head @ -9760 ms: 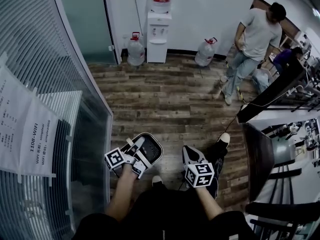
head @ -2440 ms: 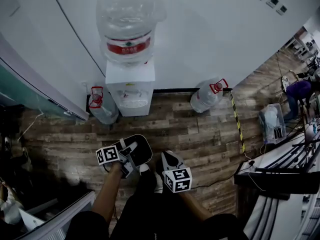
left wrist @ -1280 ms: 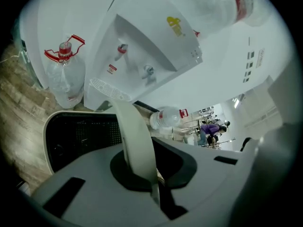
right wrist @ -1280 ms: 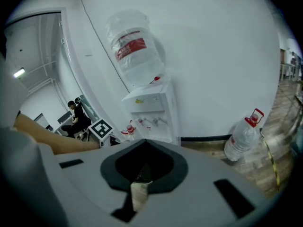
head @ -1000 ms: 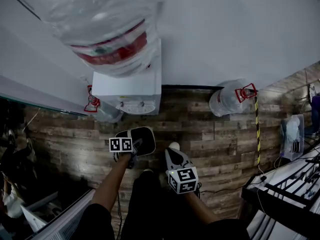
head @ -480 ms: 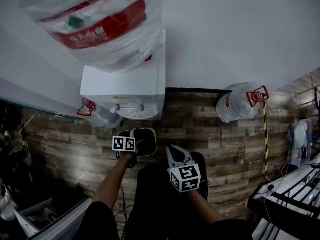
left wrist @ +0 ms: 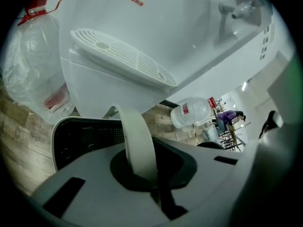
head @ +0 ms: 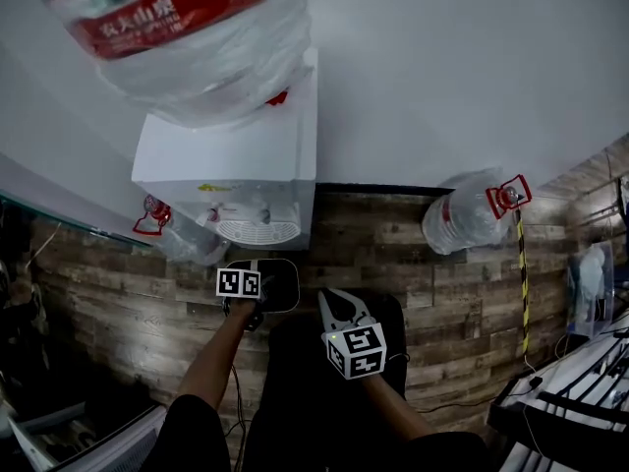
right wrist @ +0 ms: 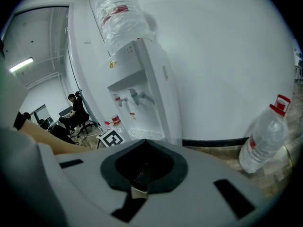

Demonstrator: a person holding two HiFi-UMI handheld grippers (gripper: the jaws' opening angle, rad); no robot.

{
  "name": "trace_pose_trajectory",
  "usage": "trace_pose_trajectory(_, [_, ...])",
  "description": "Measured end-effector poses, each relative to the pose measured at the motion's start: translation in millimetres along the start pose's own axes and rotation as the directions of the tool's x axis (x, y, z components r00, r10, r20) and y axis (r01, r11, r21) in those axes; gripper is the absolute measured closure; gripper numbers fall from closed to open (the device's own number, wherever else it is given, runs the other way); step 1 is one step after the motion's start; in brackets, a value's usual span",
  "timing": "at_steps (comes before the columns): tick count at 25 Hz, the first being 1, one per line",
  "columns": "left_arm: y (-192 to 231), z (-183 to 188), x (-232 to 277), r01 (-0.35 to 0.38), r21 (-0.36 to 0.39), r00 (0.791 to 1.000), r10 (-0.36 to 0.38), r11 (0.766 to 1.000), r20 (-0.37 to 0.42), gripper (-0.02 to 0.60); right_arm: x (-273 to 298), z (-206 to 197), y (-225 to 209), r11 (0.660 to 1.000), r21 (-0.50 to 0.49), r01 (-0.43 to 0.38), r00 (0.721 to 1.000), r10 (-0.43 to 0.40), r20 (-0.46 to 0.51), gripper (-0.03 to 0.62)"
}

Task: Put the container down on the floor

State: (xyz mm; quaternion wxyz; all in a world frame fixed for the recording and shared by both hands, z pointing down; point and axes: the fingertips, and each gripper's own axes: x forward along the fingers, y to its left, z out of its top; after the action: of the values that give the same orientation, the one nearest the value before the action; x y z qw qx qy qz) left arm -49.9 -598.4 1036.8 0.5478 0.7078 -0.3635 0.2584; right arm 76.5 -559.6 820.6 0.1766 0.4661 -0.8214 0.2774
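While the container (left wrist: 78,136) is hanging from the left tongs (left wrist: 149,178), the relation that matters is straight down: the wooden floor (head: 413,264) is lying directly beneath it, at the floor's wall edge, just in front of the foot of the water dispenser (head: 236,180). From these views I cannot tell whether the container's underside is already touching the boards or is hovering just above them. The container, a dark tray with a pale rim, is sitting ahead of the left tongs, on the dispenser side. In the left gripper view its long axis is running crosswise to the jaws rather than along them.

The left tongs are clamping fully down on a white strap (left wrist: 137,141) that is arching up out of the container, with the jaws pressing on both faces of it, so the whole load is riding on that one thin band. The left hand is therefore the only one on the task's thing.

The right tongs (right wrist: 138,181) are pointing at the dispenser with their jaws drawn together and nothing gripped between them. In the head view they are hovering to the right of the container and nearer the person, clearly apart from it.

By my judgement, the coming move is calling for the tray to be resting flat on the boards before the left jaws are parting, since a tilted release is risking a tip.
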Motion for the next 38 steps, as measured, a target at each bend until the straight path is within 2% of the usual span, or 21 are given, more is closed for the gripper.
trace_pose_trajectory(6, [17.1,2.3,21.9,-0.015,0.001,1.000,0.015,1.000,0.019,0.569,15.5,-16.2,-7.1,1.000,-0.015,-0.013,1.000,0.013,0.003,0.585])
trace_pose_trajectory(26, [60.1,7.3,89.3,-0.075,0.053,0.996,0.077,0.996,-0.034,0.569,47.4,-40.7,-32.1,1.000,0.004,-0.024,1.000,0.024,0.021,0.585])
trace_pose_trajectory(38, [66.6,25.9,111.5,-0.075,0.098,0.997,0.076,0.992,-0.005,0.569,57.9,-50.1,-51.4,0.999,0.043,-0.001,0.999,-0.001,0.041,0.585])
